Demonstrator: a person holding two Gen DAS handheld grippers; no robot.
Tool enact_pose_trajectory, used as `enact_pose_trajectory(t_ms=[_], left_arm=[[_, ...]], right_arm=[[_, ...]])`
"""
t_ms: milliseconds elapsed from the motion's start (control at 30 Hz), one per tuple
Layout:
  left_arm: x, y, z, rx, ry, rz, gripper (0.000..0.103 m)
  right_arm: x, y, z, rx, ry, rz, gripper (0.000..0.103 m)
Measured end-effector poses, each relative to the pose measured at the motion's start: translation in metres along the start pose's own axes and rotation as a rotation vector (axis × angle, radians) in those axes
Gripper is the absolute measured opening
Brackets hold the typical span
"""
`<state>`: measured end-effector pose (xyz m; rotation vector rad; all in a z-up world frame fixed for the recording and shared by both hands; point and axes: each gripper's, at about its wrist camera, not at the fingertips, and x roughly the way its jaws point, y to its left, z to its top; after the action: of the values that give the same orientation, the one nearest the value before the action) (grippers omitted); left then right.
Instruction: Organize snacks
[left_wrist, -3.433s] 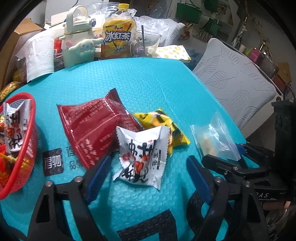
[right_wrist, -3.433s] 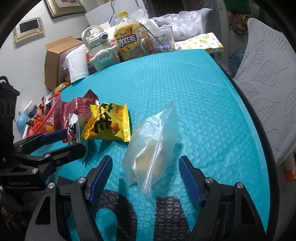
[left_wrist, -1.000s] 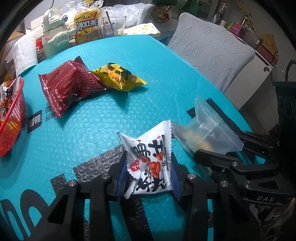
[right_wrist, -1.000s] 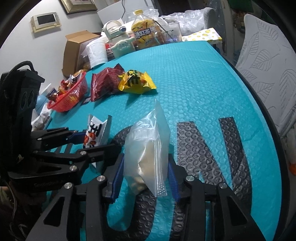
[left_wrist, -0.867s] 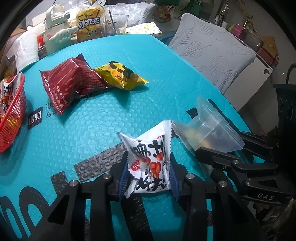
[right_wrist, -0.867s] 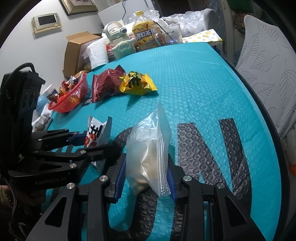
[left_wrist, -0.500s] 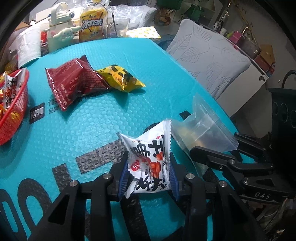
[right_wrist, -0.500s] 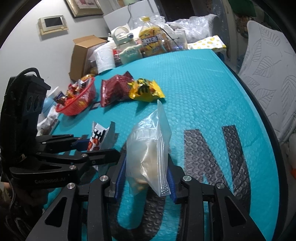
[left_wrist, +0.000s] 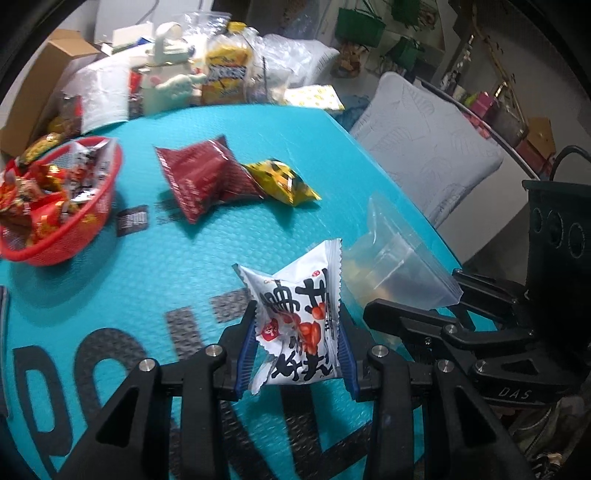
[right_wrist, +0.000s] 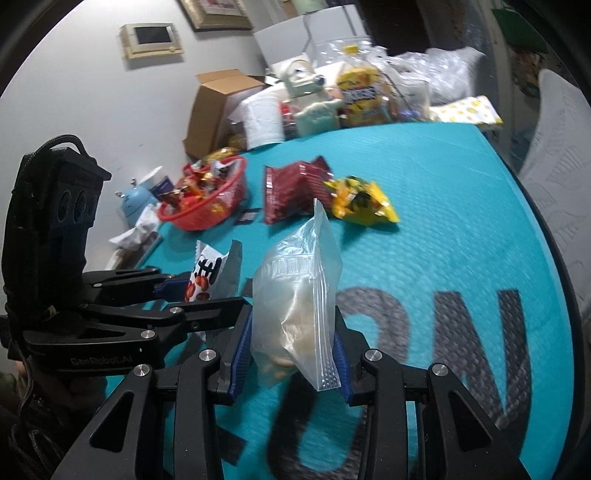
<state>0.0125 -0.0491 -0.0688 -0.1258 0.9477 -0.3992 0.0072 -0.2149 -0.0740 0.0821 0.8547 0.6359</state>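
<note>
My left gripper (left_wrist: 297, 350) is shut on a white snack packet (left_wrist: 299, 317) with red and black print, held above the teal mat. My right gripper (right_wrist: 293, 354) is shut on a clear zip bag (right_wrist: 299, 306) with pale snacks inside. In the left wrist view the zip bag (left_wrist: 399, 269) sits just right of the packet. In the right wrist view the packet (right_wrist: 208, 275) shows to the left. A red basket (left_wrist: 59, 206) full of snacks stands at the left. A dark red packet (left_wrist: 199, 177) and a yellow packet (left_wrist: 280, 181) lie on the mat.
The teal mat (left_wrist: 166, 258) covers the table. At the back stand a cardboard box (right_wrist: 218, 103), a white roll (left_wrist: 99, 92), a cream kettle-like figure (left_wrist: 170, 81) and a yellow drink bottle (left_wrist: 225, 74). A grey padded chair (left_wrist: 424, 147) is at the right edge.
Both grippers rose and drew back with their packets still held. The red basket has come fully into view at the left.
</note>
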Motion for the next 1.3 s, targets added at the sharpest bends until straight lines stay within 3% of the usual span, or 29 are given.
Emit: enact_pose_trajectory(t_ms=[800,1300], left_arm=[[-0.09,0.057,0.02,-0.109,-0.243,0.102,0.038],[-0.11,0.099,0.066,-0.12,-0.347,0.163,0.038]], right_arm=[[0.008,0.08,0.076,-0.197,-0.097,0.152,0.038],[0.029,0.1,0.141,-0.281,-0.157,0.15,0.038]])
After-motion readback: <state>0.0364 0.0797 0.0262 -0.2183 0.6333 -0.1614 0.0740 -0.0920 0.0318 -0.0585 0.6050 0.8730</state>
